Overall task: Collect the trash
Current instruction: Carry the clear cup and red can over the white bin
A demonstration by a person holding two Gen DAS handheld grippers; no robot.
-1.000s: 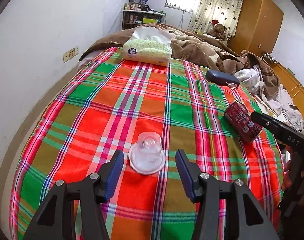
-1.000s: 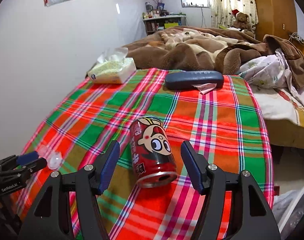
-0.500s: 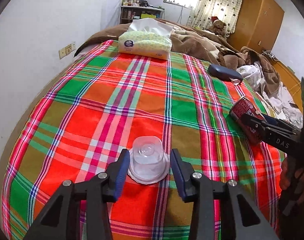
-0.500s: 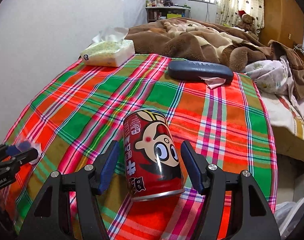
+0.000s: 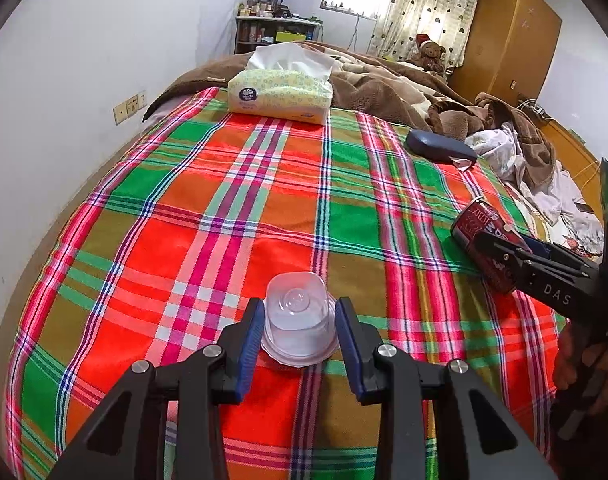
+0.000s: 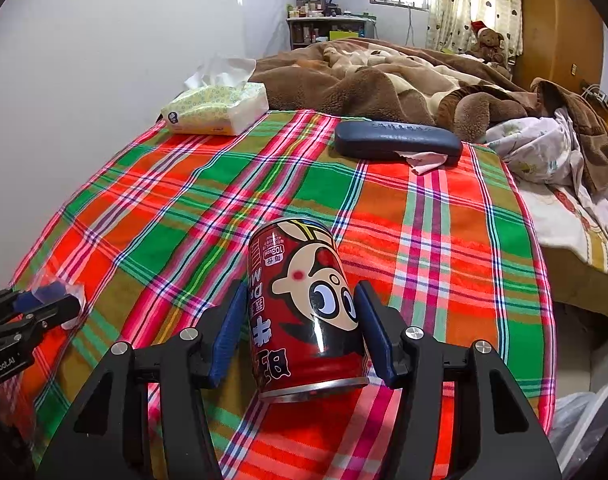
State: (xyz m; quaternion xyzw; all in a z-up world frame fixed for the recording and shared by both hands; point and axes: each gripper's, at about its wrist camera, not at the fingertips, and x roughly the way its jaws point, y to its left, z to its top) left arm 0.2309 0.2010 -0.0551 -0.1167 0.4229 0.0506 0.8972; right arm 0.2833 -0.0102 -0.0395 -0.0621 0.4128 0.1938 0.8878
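A clear plastic cup (image 5: pixel 297 320) stands upside down on the plaid bedspread (image 5: pixel 263 200). My left gripper (image 5: pixel 299 304) is closing and its blue pads press on the cup's two sides. In the right wrist view the left gripper (image 6: pixel 51 300) shows at the left edge with the cup (image 6: pixel 72 322) at its tips. A red drink can (image 6: pixel 304 312) with a cartoon face lies on its side. My right gripper (image 6: pixel 300 286) straddles the can and is closing, its pads a sliver off the can's sides. The can (image 5: pixel 474 220) and right gripper (image 5: pixel 500 244) also show in the left wrist view.
A yellow tissue pack (image 5: pixel 279 94) and a dark blue glasses case (image 5: pixel 440 146) lie farther up the bed. A brown blanket (image 6: pixel 384 80) is heaped behind them. A white wall runs along the left. A pale plastic bag (image 6: pixel 584 420) sits beyond the bed's right edge.
The left jaws have narrowed from wide apart until they touch the cup. The right gripper has come forward around the can and its jaws have drawn in.
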